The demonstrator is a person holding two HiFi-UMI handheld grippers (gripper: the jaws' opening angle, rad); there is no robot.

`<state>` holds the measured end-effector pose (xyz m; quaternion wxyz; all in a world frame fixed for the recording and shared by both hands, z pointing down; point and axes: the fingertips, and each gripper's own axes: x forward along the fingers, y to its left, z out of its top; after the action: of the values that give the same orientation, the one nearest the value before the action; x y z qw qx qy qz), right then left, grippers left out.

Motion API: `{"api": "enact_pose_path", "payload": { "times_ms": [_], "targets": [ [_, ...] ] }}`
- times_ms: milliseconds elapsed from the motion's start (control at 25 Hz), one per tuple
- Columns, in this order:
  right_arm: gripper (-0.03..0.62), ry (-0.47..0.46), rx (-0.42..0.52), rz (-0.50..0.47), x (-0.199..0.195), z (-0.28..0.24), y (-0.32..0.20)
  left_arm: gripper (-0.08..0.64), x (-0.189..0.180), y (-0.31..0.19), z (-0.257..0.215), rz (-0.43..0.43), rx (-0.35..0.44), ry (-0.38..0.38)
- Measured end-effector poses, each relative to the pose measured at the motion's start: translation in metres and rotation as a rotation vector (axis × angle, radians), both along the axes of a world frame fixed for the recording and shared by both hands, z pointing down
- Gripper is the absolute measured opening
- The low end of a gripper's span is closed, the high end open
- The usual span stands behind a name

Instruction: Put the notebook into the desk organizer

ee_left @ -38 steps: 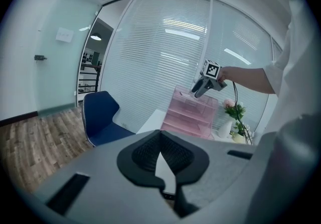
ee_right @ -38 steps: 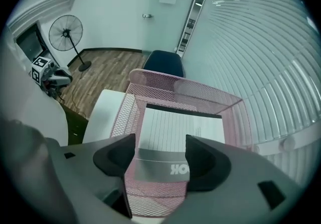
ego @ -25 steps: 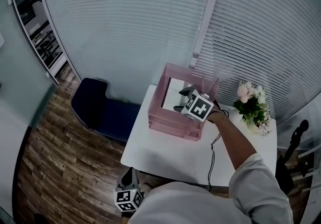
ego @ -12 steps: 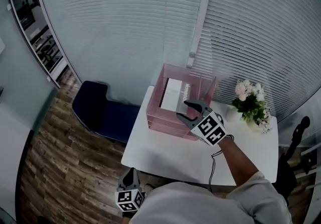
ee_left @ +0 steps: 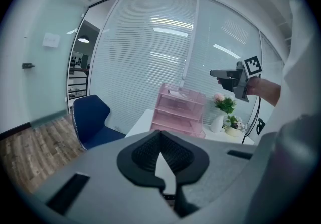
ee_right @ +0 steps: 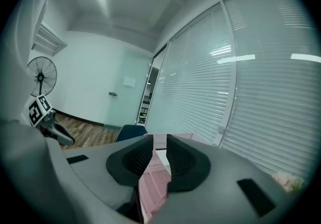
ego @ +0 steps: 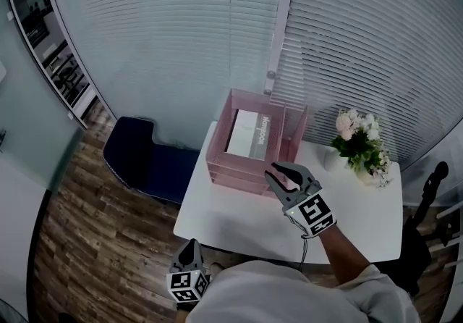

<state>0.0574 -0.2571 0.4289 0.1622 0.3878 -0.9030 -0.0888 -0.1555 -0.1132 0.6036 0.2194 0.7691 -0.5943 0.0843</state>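
Note:
The white notebook (ego: 248, 135) lies flat in the top tier of the pink desk organizer (ego: 221, 162), which stands at the back left of the white table (ego: 239, 216). My right gripper (ego: 277, 169) hovers above the table just in front of the organizer, apart from it. Its jaws have just been closing; a narrow gap remains with nothing in it, and the right gripper view (ee_right: 159, 142) shows only the organizer (ee_right: 150, 188) beyond. My left gripper (ego: 190, 245) hangs low by the table's near edge, its pads (ee_left: 160, 135) meeting at the tips, empty.
A vase of flowers (ego: 358, 142) stands at the table's back right. A blue chair (ego: 145, 155) sits left of the table. Window blinds run close behind the organizer. A thin cable (ego: 304, 231) trails across the table under my right arm.
My right gripper has drawn back from the organizer's top to above the table, and its jaws have narrowed. The notebook stays in the top tier. The left gripper has kept still.

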Motion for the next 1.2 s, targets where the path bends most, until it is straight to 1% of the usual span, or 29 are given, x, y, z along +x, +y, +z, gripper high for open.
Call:
{"api": "enact_pose_path", "payload": {
  "times_ms": [120, 240, 440, 680, 1000, 1200],
  "targets": [
    [0.072, -0.037, 0.023, 0.017, 0.010, -0.007, 0.010, 0.008, 0.005, 0.001, -0.001, 0.009, 0.001, -0.007],
    [0.054, -0.080, 0.045, 0.038, 0.020, -0.014, 0.018, 0.008, 0.009, 0.000, -0.002, 0.015, 0.002, -0.013],
    [0.018, -0.140, 0.053, 0.068, 0.036, -0.018, 0.034, 0.008, 0.014, 0.000, -0.003, 0.026, 0.004, -0.020],
    [0.015, -0.185, 0.040, 0.089, 0.046, -0.015, 0.050, 0.008, 0.018, -0.002, -0.003, 0.038, 0.004, -0.026],
    [0.015, -0.217, 0.009, 0.090, 0.047, -0.005, 0.060, 0.008, 0.024, -0.006, -0.001, 0.055, -0.002, -0.029],
    [0.015, -0.220, 0.010, 0.087, 0.045, -0.006, 0.058, 0.008, 0.026, -0.010, -0.001, 0.062, -0.005, -0.033]
  ]
}}
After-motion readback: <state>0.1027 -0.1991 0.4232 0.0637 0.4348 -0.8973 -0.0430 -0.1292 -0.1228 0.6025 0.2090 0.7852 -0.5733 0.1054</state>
